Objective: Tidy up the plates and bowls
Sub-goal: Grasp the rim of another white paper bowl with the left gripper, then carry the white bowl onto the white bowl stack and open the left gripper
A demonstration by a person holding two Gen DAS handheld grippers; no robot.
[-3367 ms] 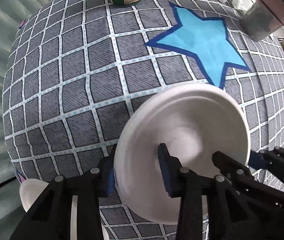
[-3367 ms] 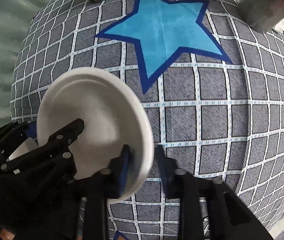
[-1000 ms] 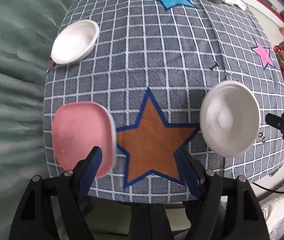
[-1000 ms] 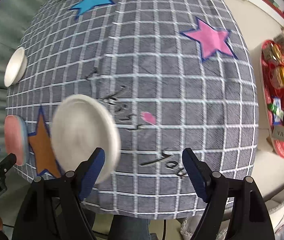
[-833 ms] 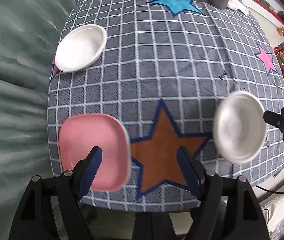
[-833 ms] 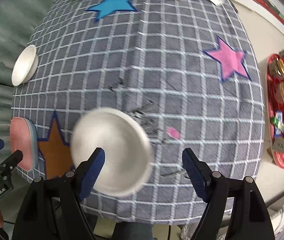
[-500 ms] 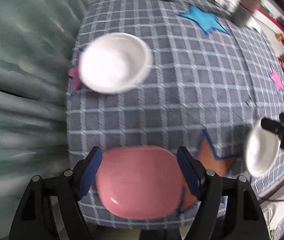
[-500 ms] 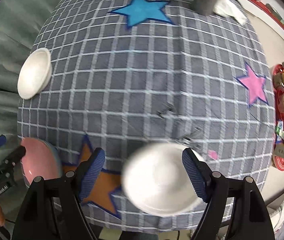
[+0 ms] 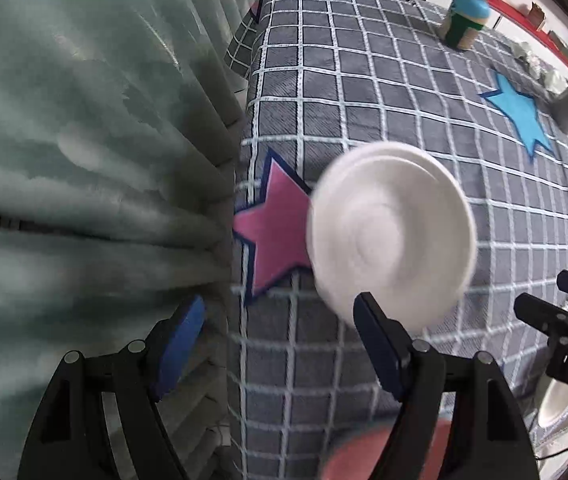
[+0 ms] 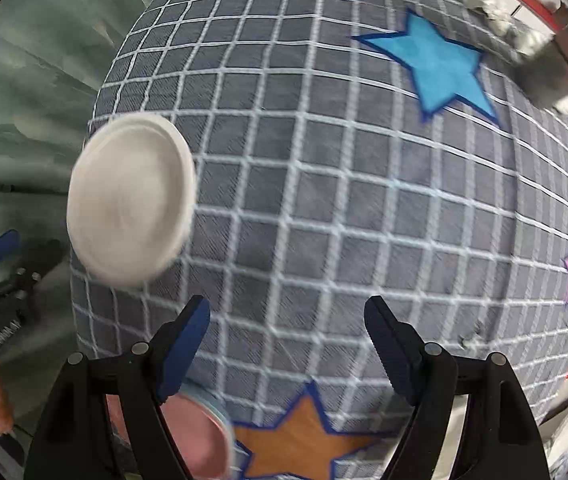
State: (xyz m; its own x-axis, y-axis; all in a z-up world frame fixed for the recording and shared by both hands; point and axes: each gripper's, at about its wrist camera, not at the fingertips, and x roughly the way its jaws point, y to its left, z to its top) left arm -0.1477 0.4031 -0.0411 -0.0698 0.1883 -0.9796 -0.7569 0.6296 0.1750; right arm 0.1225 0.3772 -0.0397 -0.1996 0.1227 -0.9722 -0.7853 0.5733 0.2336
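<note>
Both cameras have swung left and forward since half a second ago: the white bowl (image 9: pixel 392 236) that sat far up the left wrist view now fills its middle, and the pink plate (image 9: pixel 368 456) has slid down to the bottom edge. Resting upright on the grid-patterned cloth of the desk (image 9: pixel 364 80), near its left edge, the white bowl overlaps one arm of a pink star (image 9: pixel 272 232) printed on the cloth, with a green curtain (image 9: pixel 84 160) hanging just beside that edge. The left gripper (image 9: pixel 280 340) has its jaws wide apart and holds nothing; its right finger lies just below the bowl's near rim in the picture, and whether they touch cannot be told through the blur. The right gripper (image 10: pixel 286 342) likewise has its jaws spread apart and empty, hovering over bare cloth between the white bowl (image 10: pixel 130 198) to its left and an orange star (image 10: pixel 304 444) below. The pink plate (image 10: pixel 196 440) shows partly behind its left finger at the near edge of the desk. In the left wrist view a second white dish (image 9: pixel 560 400) peeps out at the lower right behind the other gripper's body. Farther back stand a green jar with a blue lid (image 9: pixel 464 20), a blue star (image 10: pixel 440 68) and a grey container (image 10: pixel 552 64).
</note>
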